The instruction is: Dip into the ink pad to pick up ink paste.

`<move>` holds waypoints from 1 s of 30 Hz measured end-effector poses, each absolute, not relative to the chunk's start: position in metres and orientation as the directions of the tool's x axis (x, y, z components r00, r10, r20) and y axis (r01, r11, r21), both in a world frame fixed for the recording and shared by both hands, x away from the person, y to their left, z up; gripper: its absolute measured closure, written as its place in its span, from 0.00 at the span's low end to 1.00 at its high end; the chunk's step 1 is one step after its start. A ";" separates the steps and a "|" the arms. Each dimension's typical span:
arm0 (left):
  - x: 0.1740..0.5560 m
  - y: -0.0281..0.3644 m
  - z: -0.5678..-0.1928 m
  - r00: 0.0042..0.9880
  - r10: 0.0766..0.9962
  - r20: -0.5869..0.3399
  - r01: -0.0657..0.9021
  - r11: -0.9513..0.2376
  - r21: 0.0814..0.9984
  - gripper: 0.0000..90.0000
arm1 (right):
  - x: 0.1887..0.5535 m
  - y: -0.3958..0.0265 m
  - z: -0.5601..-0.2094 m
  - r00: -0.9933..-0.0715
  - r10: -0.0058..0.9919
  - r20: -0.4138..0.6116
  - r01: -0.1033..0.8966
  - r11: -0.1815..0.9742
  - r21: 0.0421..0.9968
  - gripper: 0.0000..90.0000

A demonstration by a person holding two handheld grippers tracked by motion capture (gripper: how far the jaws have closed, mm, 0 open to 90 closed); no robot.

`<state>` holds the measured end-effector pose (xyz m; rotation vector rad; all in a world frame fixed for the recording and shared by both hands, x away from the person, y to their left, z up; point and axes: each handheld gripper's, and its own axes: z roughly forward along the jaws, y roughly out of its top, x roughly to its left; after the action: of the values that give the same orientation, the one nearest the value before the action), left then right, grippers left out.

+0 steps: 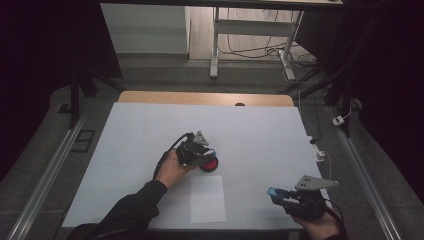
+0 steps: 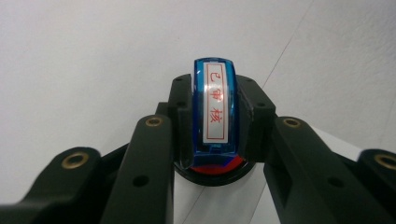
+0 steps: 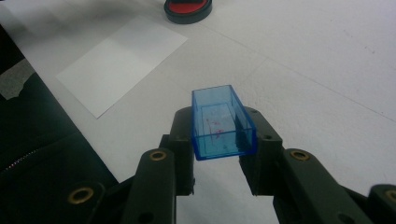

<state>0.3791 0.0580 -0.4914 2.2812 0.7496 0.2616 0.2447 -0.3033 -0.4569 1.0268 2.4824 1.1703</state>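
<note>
A blue stamp (image 2: pixel 215 107) with a white label of red characters stands between the jaws of my left gripper (image 2: pixel 216 122), which is shut on it. Its lower end rests on a round black ink pad with a red face (image 2: pixel 219 169). From above, the left gripper (image 1: pixel 204 158) sits over the ink pad (image 1: pixel 213 165) near the middle of the table. My right gripper (image 3: pixel 219 140) is shut on a clear blue cap (image 3: pixel 222 122), open side up, held above the table. It shows as the right gripper (image 1: pixel 275 193) at the front right of the table.
A white sheet of paper (image 1: pixel 207 199) lies near the front edge between the two hands; it is the same paper (image 3: pixel 122 60) that lies left of the cap. A white cover (image 1: pixel 140 130) spreads over the table. A desk frame and cables (image 1: pixel 250 45) stand beyond the far edge.
</note>
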 end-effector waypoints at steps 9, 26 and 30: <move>0.383 0.067 -0.496 0.806 0.584 -0.094 0.464 -0.525 0.713 0.78 | 0.245 -0.304 -0.457 -0.734 0.672 0.099 0.504 0.441 0.742 0.75; 0.377 0.064 -0.496 0.803 0.594 -0.047 0.431 -0.526 0.733 0.78 | 0.244 -0.304 -0.457 -0.735 0.670 0.103 0.502 0.436 0.747 0.75; 0.375 0.064 -0.490 0.812 0.580 -0.061 0.422 -0.513 0.747 0.78 | 0.244 -0.304 -0.457 -0.737 0.668 0.103 0.500 0.437 0.748 0.75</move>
<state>0.3752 0.0639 -0.4902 2.1867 0.7336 0.2503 0.2436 -0.3044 -0.4566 1.0241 2.4800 1.1833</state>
